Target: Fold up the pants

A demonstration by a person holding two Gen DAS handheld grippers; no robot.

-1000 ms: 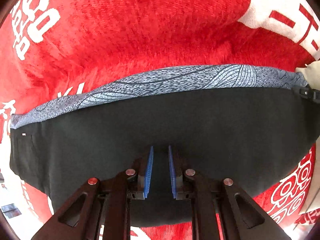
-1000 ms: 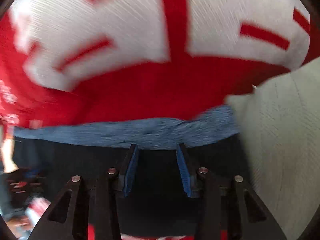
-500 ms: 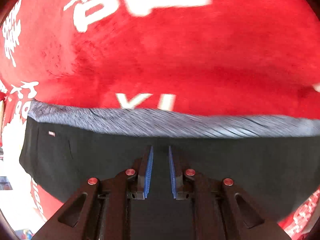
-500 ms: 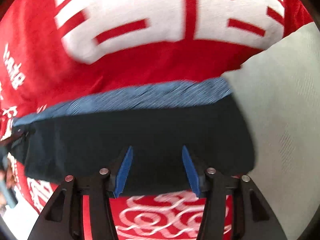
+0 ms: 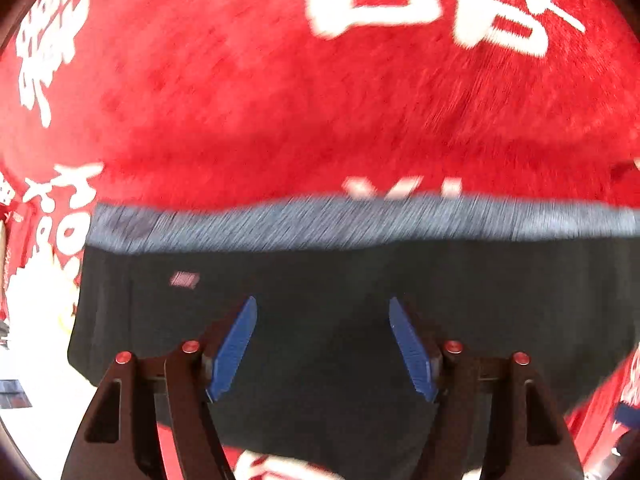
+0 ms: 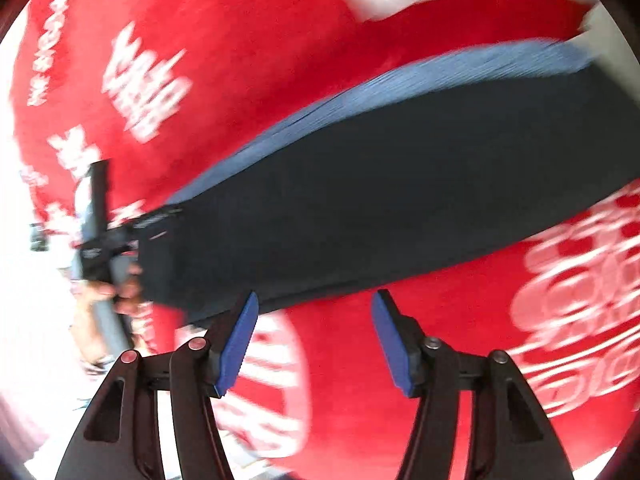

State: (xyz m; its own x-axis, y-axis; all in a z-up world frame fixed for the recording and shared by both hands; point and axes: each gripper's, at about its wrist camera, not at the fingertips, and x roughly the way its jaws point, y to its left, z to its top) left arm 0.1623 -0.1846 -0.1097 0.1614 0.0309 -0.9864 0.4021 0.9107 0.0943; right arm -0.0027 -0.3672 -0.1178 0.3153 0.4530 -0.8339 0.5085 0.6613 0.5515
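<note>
While both sets of jaws were opening with nothing between them, I judged a fold done — the pants (image 5: 360, 320) lay as a flat dark band on the red cloth (image 5: 280, 100), left gripper (image 5: 322, 344) above them, right gripper (image 6: 314, 336) past their edge; further folds possibly remained.

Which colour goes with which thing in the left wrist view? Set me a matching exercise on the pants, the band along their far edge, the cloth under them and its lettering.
Things:
1. pants
2. patterned band along the pants' far edge
3. cloth under the pants
4. lettering on the cloth

Colours:
A. white
B. black
C. red
D. grey-blue

Pairs: 1-B, 2-D, 3-C, 4-A
</note>
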